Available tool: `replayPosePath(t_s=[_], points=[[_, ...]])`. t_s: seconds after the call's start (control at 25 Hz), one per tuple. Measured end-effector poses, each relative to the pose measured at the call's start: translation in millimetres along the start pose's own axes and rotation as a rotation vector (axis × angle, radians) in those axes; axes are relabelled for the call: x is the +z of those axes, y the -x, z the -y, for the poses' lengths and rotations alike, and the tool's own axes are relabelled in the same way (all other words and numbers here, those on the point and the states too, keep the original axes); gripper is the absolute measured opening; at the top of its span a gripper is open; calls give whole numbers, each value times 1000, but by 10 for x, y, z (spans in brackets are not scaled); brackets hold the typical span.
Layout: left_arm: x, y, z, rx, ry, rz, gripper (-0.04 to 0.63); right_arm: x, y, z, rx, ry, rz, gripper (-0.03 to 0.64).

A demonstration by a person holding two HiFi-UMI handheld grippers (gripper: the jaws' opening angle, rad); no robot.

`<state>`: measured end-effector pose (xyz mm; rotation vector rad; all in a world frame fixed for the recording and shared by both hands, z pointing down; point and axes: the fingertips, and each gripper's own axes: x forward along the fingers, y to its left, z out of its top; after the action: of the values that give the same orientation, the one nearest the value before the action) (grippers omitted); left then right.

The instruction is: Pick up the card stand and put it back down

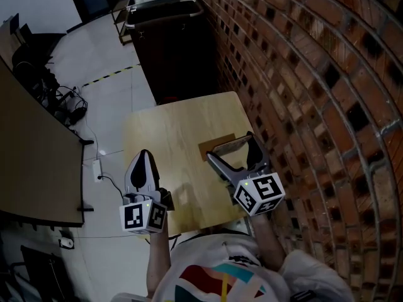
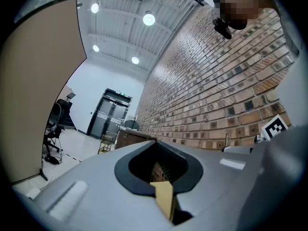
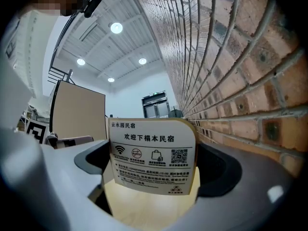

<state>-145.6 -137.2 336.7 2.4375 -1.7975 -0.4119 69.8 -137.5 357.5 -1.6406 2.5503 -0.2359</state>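
Observation:
The card stand [image 1: 227,145] is a white printed card on a brown wooden base, standing on the small wooden table [image 1: 170,131] near the brick wall. My right gripper [image 1: 230,148] holds its jaws wide, one against each side edge of the card. In the right gripper view the card stand [image 3: 151,153] fills the whole gap of the right gripper [image 3: 153,177], with pale wood below it. Whether the base is off the table I cannot tell. My left gripper [image 1: 144,156] hovers shut at the table's left edge, holding nothing. In its own view the left gripper [image 2: 161,174] points at the wall.
A brick wall [image 1: 315,74] runs close along the table's right side. A dark cabinet [image 1: 170,49] stands behind the table. A brown desk [image 1: 31,150] and cables [image 1: 69,109] lie on the floor to the left.

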Motion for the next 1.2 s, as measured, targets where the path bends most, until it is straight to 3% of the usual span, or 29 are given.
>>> replayPosePath(t_s=[0.36,0.68,0.84,1.2], points=[[-40,-11,-37,15,10,-20,5,-65,-95,83,-8,5,-27,545],[-210,1,-225,70,24,-67,5,-418,-724,450,-33,51,-121,545],[-342,-40,-369,111,22,-95,5,-678,-1164,747,-53,93,-179,545],[-568,-152,-763,193,8,-149,6,-1477,-2043,1311,-92,82,-306,545]])
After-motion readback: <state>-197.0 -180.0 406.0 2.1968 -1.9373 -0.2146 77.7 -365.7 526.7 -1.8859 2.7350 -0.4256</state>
